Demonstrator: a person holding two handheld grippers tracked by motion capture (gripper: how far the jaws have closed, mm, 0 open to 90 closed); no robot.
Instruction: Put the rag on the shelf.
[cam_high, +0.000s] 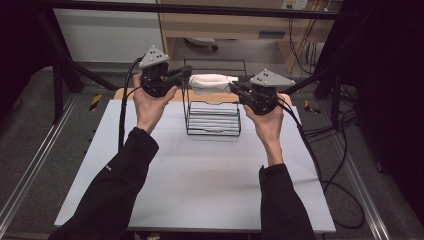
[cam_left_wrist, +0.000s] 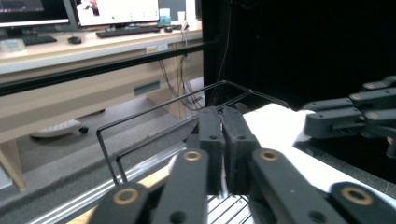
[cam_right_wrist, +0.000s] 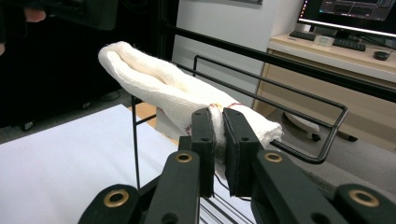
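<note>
White tabletop (cam_high: 200, 175) carries a black wire rack (cam_high: 213, 120) near its far edge, and a rolled white towel (cam_high: 212, 83) is held level above the rack's top rail. From above, the left claw (cam_high: 186, 75) and right claw (cam_high: 234, 88) meet the towel's two ends. Each gripper view adds the detail: the right claw (cam_right_wrist: 219, 140) is clamped on one towel end, the left claw (cam_left_wrist: 223, 140) pinched on the other.

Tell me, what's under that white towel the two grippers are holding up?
Under the white towel stands a black wire rack on the white table, its top rails just below the cloth. The towel covers part of the far rails.
</note>
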